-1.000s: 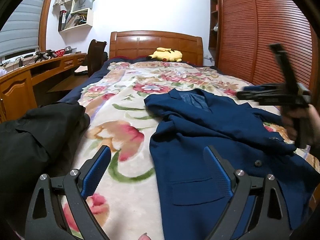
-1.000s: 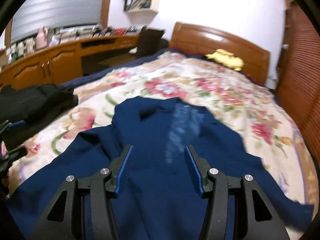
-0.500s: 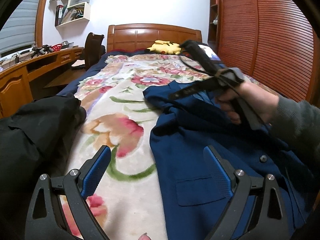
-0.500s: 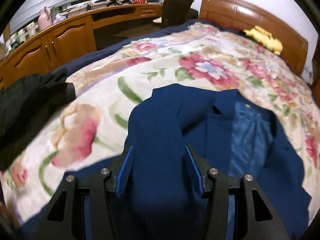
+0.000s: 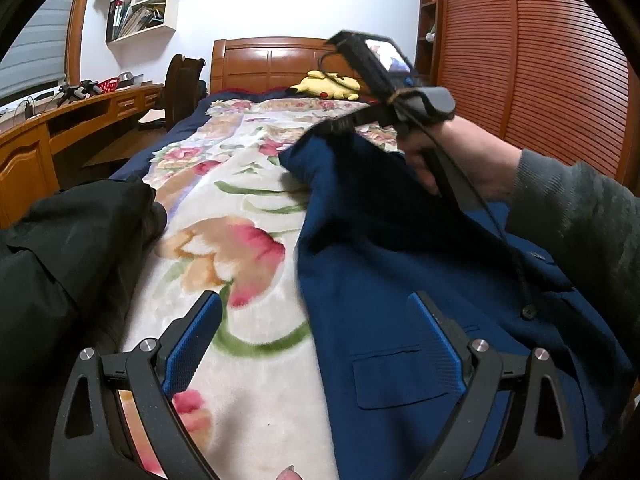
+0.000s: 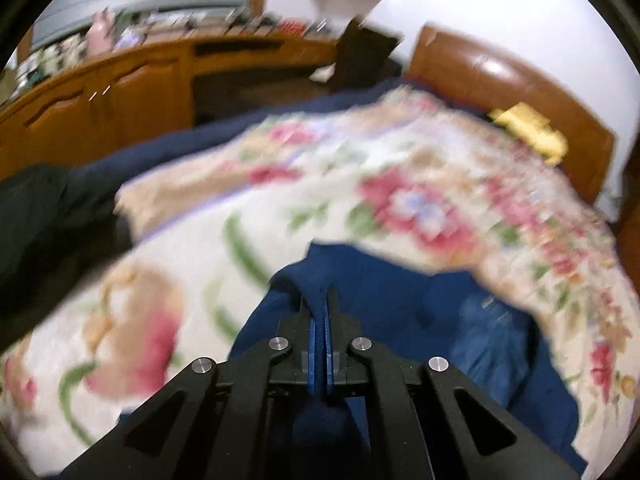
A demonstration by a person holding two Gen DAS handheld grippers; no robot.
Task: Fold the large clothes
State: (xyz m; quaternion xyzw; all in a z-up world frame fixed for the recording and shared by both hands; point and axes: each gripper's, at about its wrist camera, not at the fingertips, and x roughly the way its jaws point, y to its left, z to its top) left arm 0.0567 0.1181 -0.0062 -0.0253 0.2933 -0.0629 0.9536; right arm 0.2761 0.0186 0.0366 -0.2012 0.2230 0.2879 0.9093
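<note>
Fingers (image 6: 320, 300) of right gripper pinched on woolly blue jacket (image 5: 400, 280); left fingers (image 5: 192, 344) wide, empty.

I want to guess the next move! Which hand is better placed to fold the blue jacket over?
Probably the right. Its tongs are shut on the blue jacket near the collar, lifting it. The left tongs are open over the jacket's edge, holding nothing.

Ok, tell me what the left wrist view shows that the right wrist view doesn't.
Only the left wrist view: the open left tongs, the hand holding the right tool, and the blue jacket's pocket and button. Only the right wrist view: the right tongs shut on the jacket's edge. Both: the floral blanket, yellow plush toy, black garment.
</note>
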